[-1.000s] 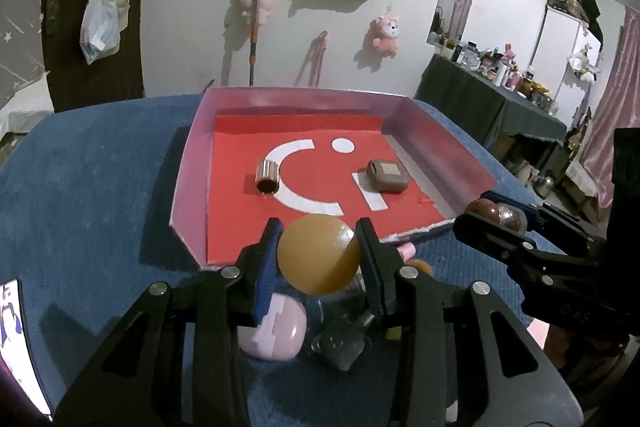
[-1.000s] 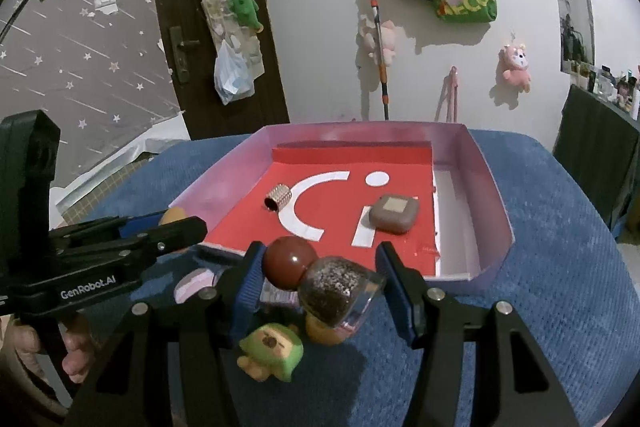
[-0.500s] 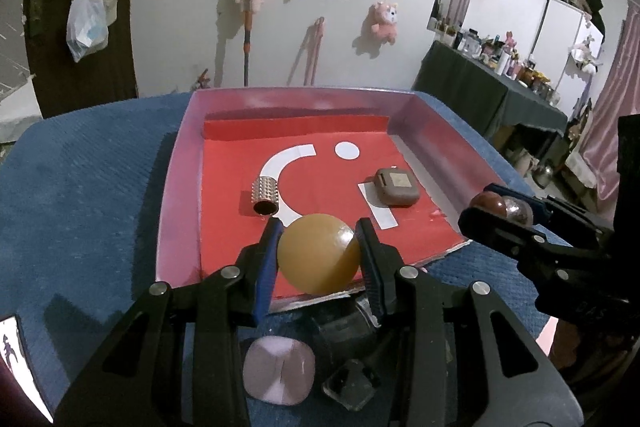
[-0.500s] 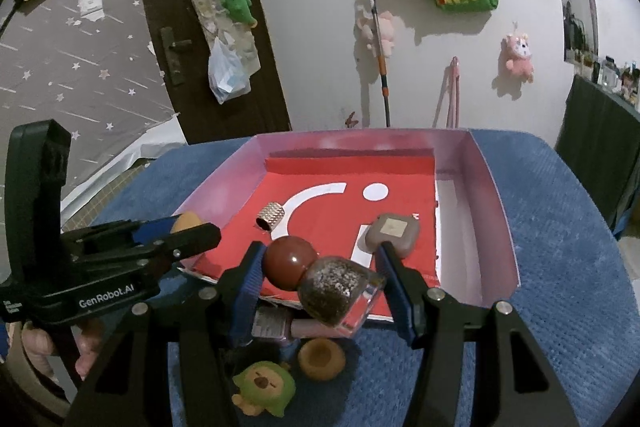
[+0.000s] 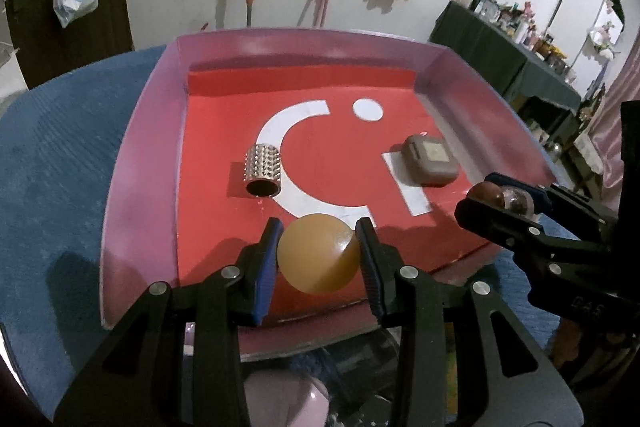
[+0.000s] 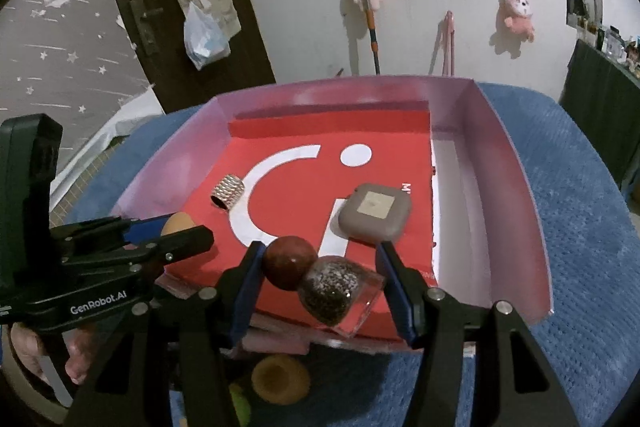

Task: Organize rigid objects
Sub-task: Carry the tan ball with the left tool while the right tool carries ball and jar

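My left gripper (image 5: 318, 259) is shut on an orange-brown ball (image 5: 318, 253), held over the near edge of the pink box (image 5: 136, 155) with its red floor. My right gripper (image 6: 318, 281) is shut on a small bottle (image 6: 332, 291) with a round red-brown cap (image 6: 288, 261) and a clear body full of dark grains, also just over the box's near edge. Inside the box lie a studded silver cylinder (image 5: 263, 175) and a taupe rounded case (image 5: 430, 166). From the left wrist view the right gripper (image 5: 498, 197) shows at the right. The left gripper (image 6: 176, 231) appears at the left of the right wrist view.
The box sits on a blue cloth (image 5: 52, 163). In front of it, under the grippers, lie a pale pink rounded item (image 5: 288, 403), a tan ring-shaped piece (image 6: 280, 377) and a green toy (image 6: 240, 407). A hand (image 6: 76, 363) holds the left gripper. A dark cluttered table (image 5: 516, 59) stands beyond, at right.
Both grippers have moved forward and down, from over the loose items on the cloth to over the box's near edge, each still holding its object. The box looms larger.
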Action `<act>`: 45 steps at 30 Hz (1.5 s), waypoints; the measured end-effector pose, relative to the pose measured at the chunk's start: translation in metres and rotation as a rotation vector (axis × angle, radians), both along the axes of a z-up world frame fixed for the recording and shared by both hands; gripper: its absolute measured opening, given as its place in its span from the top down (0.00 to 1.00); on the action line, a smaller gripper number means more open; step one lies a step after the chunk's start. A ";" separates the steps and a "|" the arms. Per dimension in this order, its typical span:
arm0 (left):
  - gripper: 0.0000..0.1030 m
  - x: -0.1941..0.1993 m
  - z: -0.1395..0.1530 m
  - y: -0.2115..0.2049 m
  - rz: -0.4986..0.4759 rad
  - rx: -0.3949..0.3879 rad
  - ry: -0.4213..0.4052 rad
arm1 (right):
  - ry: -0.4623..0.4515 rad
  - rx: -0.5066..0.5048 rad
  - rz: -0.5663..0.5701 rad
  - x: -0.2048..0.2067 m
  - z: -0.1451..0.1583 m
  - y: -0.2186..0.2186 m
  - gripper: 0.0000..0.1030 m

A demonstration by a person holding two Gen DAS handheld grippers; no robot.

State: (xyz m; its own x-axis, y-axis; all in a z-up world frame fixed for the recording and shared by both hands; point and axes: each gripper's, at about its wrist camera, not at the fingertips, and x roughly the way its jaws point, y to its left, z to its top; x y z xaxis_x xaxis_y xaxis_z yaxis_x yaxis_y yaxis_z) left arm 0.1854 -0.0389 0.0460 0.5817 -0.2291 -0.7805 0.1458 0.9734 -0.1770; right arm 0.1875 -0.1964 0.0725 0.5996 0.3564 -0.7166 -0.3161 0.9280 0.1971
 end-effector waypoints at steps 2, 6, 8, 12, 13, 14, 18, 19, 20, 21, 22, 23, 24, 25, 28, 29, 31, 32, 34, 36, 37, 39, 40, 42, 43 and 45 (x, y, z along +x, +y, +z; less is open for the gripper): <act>0.66 0.005 -0.005 0.001 0.003 0.008 0.017 | 0.019 -0.004 0.004 0.005 -0.005 0.001 0.42; 0.66 0.014 -0.013 0.004 0.011 0.002 0.045 | 0.047 -0.013 0.002 0.013 -0.011 0.002 0.42; 0.66 0.017 -0.015 0.006 0.015 0.000 0.051 | 0.051 -0.025 0.002 0.015 -0.013 0.005 0.42; 0.66 0.022 -0.020 0.008 0.021 -0.004 0.061 | 0.066 -0.040 -0.002 0.022 -0.018 0.007 0.42; 0.66 0.023 -0.021 0.009 0.021 -0.005 0.063 | 0.069 -0.042 -0.001 0.023 -0.019 0.008 0.42; 0.66 0.024 -0.022 0.009 0.021 -0.006 0.064 | 0.075 -0.042 -0.001 0.024 -0.020 0.007 0.42; 0.66 0.028 -0.023 0.008 0.023 0.002 0.055 | 0.083 -0.049 0.000 0.028 -0.023 0.009 0.42; 0.66 0.029 -0.023 0.008 0.024 0.002 0.054 | 0.086 -0.049 -0.002 0.029 -0.024 0.009 0.42; 0.66 0.029 -0.023 0.008 0.025 0.003 0.053 | 0.090 -0.048 -0.006 0.031 -0.025 0.009 0.42; 0.66 0.030 -0.023 0.007 0.027 0.003 0.050 | 0.092 -0.045 -0.012 0.033 -0.026 0.009 0.42; 0.66 0.031 -0.023 0.007 0.029 0.004 0.046 | 0.088 -0.043 -0.020 0.034 -0.026 0.008 0.42; 0.66 0.031 -0.024 0.007 0.030 0.005 0.044 | 0.085 -0.044 -0.025 0.036 -0.026 0.007 0.42; 0.66 0.031 -0.024 0.006 0.032 0.008 0.040 | 0.083 -0.043 -0.033 0.037 -0.026 0.007 0.42; 0.66 0.031 -0.023 0.006 0.034 0.009 0.033 | 0.081 -0.041 -0.038 0.039 -0.027 0.006 0.42; 0.66 0.032 -0.024 0.007 0.032 0.004 0.026 | 0.061 -0.050 -0.060 0.041 -0.027 0.005 0.42; 0.66 0.032 -0.024 0.008 0.032 0.000 0.024 | 0.053 -0.055 -0.068 0.041 -0.027 0.005 0.42; 0.66 0.033 -0.024 0.008 0.029 0.001 0.025 | 0.043 -0.073 -0.076 0.043 -0.029 0.005 0.42; 0.66 0.033 -0.024 0.008 0.028 0.004 0.027 | 0.040 -0.077 -0.077 0.043 -0.028 0.006 0.42; 0.66 0.032 -0.024 0.009 0.029 0.006 0.029 | 0.040 -0.082 -0.077 0.045 -0.028 0.006 0.42; 0.66 0.033 -0.023 0.009 0.029 0.007 0.031 | 0.040 -0.081 -0.077 0.045 -0.028 0.006 0.42; 0.66 0.033 -0.023 0.010 0.030 0.006 0.031 | 0.041 -0.080 -0.078 0.045 -0.028 0.007 0.42; 0.66 0.034 -0.023 0.009 0.029 0.005 0.031 | 0.043 -0.074 -0.078 0.046 -0.029 0.006 0.42; 0.66 0.035 -0.023 0.008 0.030 0.005 0.031 | 0.043 -0.074 -0.078 0.046 -0.029 0.005 0.42; 0.66 0.035 -0.023 0.008 0.029 0.005 0.031 | 0.043 -0.075 -0.078 0.046 -0.028 0.005 0.42; 0.66 0.035 -0.023 0.008 0.029 0.005 0.031 | 0.043 -0.075 -0.078 0.046 -0.028 0.005 0.42; 0.65 0.035 -0.023 0.008 0.029 0.005 0.031 | 0.044 -0.073 -0.077 0.046 -0.028 0.004 0.42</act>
